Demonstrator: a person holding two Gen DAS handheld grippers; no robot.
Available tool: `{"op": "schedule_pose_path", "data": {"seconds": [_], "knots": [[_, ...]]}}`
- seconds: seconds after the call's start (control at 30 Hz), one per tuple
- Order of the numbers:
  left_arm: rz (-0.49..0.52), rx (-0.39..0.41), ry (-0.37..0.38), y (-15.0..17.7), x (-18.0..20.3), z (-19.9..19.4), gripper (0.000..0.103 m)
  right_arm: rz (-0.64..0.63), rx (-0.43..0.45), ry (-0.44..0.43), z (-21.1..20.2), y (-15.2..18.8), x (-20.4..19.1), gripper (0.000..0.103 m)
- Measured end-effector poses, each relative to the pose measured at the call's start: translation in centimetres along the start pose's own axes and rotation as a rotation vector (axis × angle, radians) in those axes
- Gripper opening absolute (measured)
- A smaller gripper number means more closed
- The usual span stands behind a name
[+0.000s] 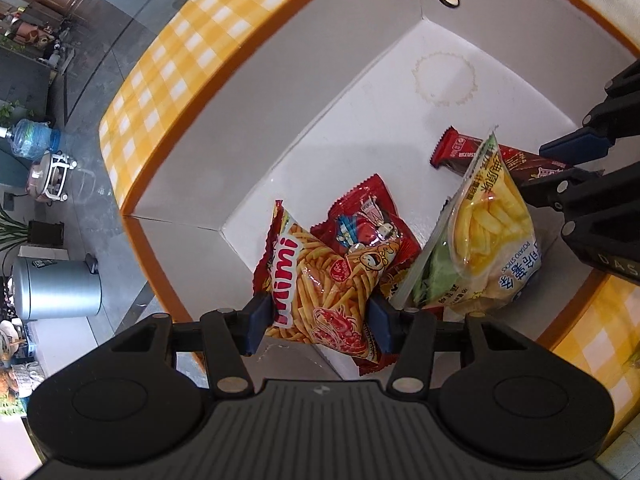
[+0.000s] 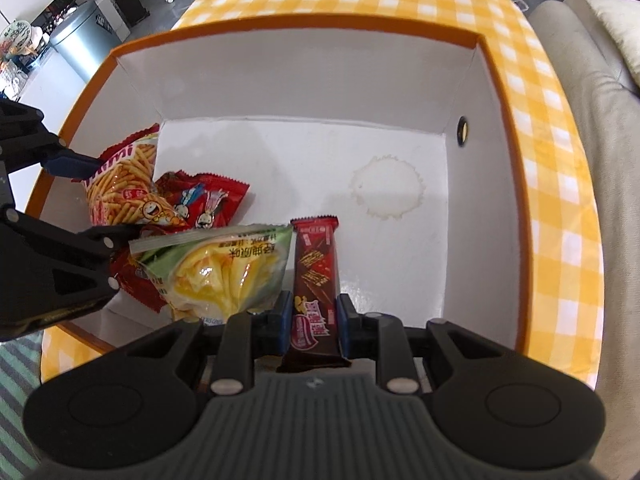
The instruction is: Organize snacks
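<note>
Left hand-held gripper [image 1: 318,320] grips Mimi bag [image 1: 320,284] against red packet [image 1: 368,224].

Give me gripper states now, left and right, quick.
Left gripper: closed on the Mimi shrimp-stick bag, over the box.
Right gripper: closed on the dark red chocolate bar.

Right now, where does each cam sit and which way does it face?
Left wrist: rides the left tongs, aimed steeply down into the white box; own tongs pinch the Mimi shrimp-stick bag.
Right wrist: rides the right tongs, also aimed down into the box; own tongs clamp the chocolate wafer bar.
Shared: box, both snacks, potato sticks bag, each other's tongs.
</note>
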State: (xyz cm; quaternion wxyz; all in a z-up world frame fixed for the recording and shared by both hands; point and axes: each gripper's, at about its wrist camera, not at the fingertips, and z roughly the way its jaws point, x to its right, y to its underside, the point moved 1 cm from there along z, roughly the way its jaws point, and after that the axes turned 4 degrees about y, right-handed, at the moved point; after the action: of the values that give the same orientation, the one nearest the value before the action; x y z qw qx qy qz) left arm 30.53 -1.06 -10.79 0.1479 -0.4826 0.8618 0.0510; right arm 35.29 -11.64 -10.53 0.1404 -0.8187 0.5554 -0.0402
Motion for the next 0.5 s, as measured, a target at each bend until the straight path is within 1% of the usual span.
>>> {"op": "schedule_pose_path", "data": {"seconds": [0.13, 0.3, 0.37, 0.4, 0.43, 0.5], "knots": [[0.004, -0.005, -0.012, 0.0, 0.1, 0.3, 0.066, 0.002, -0.036, -0.01, 0.7, 0.0, 0.0, 0.02], [0.026, 0.011, -0.05, 0.0, 0.4, 0.1, 0.068, 0.017, -0.066, -0.012, 1.1, 0.0, 0.0, 0.021], [0.015, 0.022, -0.054, 0.1, 0.4, -0.2, 0.072, 0.018, -0.07, -0.01, 1.1, 0.0, -0.1, 0.021], [0.006, 0.029, -0.056, 0.2, 0.3, -0.4, 0.075, 0.016, -0.072, -0.007, 1.0, 0.0, -0.2, 0.025], [-0.002, 0.036, -0.061, 0.2, 0.3, -0.7, 0.076, 0.009, -0.073, -0.009, 0.9, -0.1, -0.3, 0.034], [-0.009, 0.051, -0.073, 0.4, 0.2, -1.3, 0.078, -0.009, -0.059, 0.0, 0.4, -0.1, -0.6, 0.04]]}}
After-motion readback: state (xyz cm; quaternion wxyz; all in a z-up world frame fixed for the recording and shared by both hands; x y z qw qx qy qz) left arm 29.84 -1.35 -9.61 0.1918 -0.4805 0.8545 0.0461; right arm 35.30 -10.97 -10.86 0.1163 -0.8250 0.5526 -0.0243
